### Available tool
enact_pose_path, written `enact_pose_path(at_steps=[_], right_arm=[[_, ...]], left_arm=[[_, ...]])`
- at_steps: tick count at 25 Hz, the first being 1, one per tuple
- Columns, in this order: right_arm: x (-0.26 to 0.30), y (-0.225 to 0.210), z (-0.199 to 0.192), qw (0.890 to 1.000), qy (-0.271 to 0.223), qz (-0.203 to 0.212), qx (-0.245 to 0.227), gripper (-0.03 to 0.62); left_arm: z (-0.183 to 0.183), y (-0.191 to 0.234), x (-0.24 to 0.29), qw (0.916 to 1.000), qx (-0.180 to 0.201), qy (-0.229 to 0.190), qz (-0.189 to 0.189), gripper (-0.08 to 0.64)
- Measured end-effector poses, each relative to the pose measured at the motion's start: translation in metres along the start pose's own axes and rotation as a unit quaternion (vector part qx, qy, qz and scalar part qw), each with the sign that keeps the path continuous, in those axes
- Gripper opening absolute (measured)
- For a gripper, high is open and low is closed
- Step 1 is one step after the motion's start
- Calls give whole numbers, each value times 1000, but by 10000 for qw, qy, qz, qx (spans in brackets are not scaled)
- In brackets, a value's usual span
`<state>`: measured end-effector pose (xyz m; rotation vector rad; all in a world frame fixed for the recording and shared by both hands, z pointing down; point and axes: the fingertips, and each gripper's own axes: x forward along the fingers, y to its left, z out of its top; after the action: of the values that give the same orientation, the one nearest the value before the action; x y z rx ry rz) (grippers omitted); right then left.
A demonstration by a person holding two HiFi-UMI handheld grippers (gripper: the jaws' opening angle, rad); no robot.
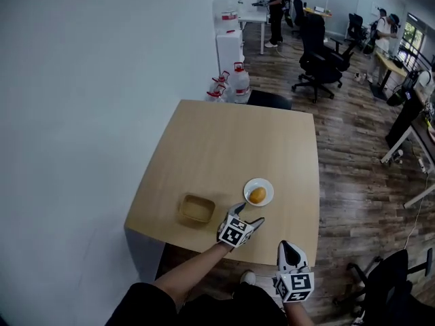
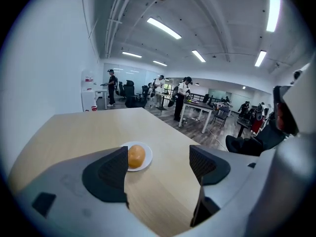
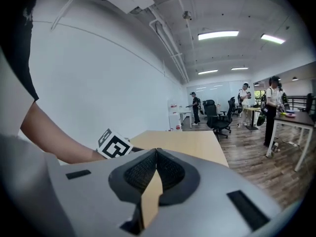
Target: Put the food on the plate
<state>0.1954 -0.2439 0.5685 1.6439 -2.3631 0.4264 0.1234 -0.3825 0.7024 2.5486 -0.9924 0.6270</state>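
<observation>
A round orange piece of food (image 1: 257, 195) lies on a small white plate (image 1: 267, 185) near the table's front right. My left gripper (image 1: 250, 214) stands open just short of the plate, nothing between its jaws. In the left gripper view the food (image 2: 136, 155) and plate (image 2: 146, 156) sit just beyond the left jaw of that gripper (image 2: 158, 164). My right gripper (image 1: 291, 250) hovers at the table's front edge, jaws pressed together and empty. The right gripper view also shows that gripper (image 3: 156, 154) shut.
A shallow tan container (image 1: 196, 209) sits on the wooden table (image 1: 231, 148), left of the plate. A white wall runs along the left. Water jugs (image 1: 238, 80) and office chairs (image 1: 319, 63) stand beyond the far edge. People stand far off.
</observation>
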Motion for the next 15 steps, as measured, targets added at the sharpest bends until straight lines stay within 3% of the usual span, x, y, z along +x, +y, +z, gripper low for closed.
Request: enact_pose_path(at_steps=[3, 5, 8, 10, 12, 15], right_arm=[[-19, 13, 1, 9998, -61, -141, 86, 60], [-31, 24, -3, 9997, -61, -196, 94, 60], [-51, 35, -9, 9995, -101, -251, 149, 60], [-65, 42, -7, 9993, -174, -274, 191, 60], [-71, 52, -4, 9992, -229, -297, 101, 60], [-74, 71, -2, 9991, -275, -318, 16, 60]], left_arm=[[-3, -22, -42, 9994, -136, -299, 49, 357], [-3, -35, -79, 9962, -534, -661, 165, 356], [3, -56, -137, 9838, -1262, -1249, 263, 356], [7, -70, -170, 9764, -1505, -1518, 294, 356], [13, -79, -201, 9720, -1567, -1725, 292, 356], [17, -86, -239, 9713, -1353, -1940, 255, 355]])
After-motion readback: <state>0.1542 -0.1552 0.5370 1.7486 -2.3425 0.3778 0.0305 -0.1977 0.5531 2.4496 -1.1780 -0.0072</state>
